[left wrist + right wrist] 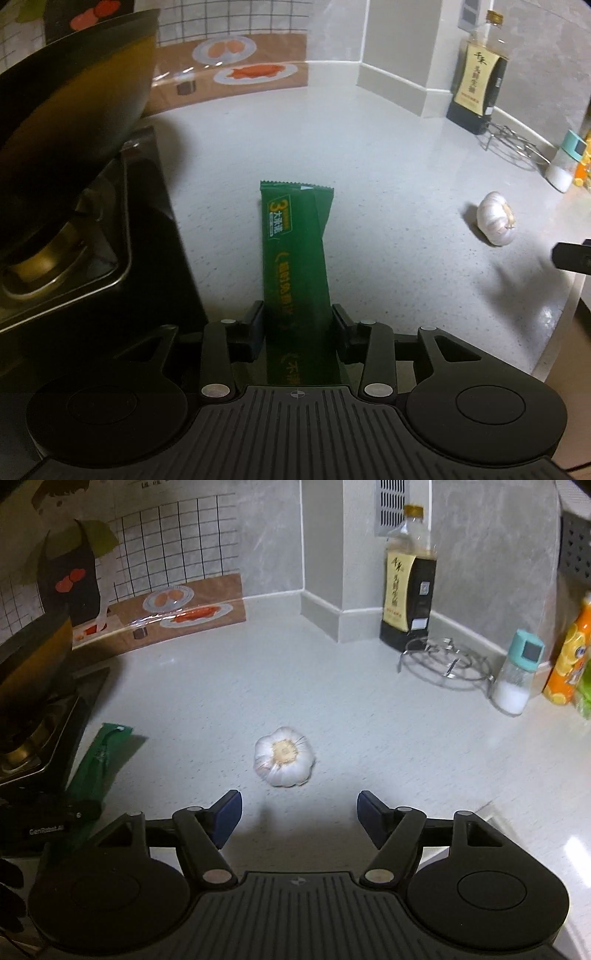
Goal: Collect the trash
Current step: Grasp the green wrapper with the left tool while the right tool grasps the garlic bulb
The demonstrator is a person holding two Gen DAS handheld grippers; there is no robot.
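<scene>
My left tongs (298, 325) stand apart with the green wrapper (295, 236) running between the two fingers; I see a thin gap on each side of it, so the pads flank it without pressing, and I cannot tell whether its near end rests on the tongs' body or on the desk (369, 155). The wrapper reaches from the tongs toward 12 o'clock, its crimped far end lying on the pale desk. At 9 o'clock of it sits the dark stove (110, 229) with a wok (74, 92) above the burner. At 3 o'clock of the wrapper, well apart, lies a garlic bulb (496, 218), and at the right edge of that view the tip of my other tongs shows as a dark bar. My right tongs (299, 818) are wide apart with nothing between the fingers; the garlic (283, 757) sits on the desk (332, 701) just beyond them at 12 o'clock, untouched, root end facing up toward the camera. From there the wrapper (99, 760) lies at 9 to 10 o'clock, near the stove (40, 738), its near end hidden behind my left tongs (51, 818). At the back, toward 1 o'clock, a dark sauce bottle (408, 583) stands by the wall corner, with a wire trivet (447, 661) in front of it and a small shaker (517, 675) to 2 o'clock, beside an orange bottle (567, 657).
</scene>
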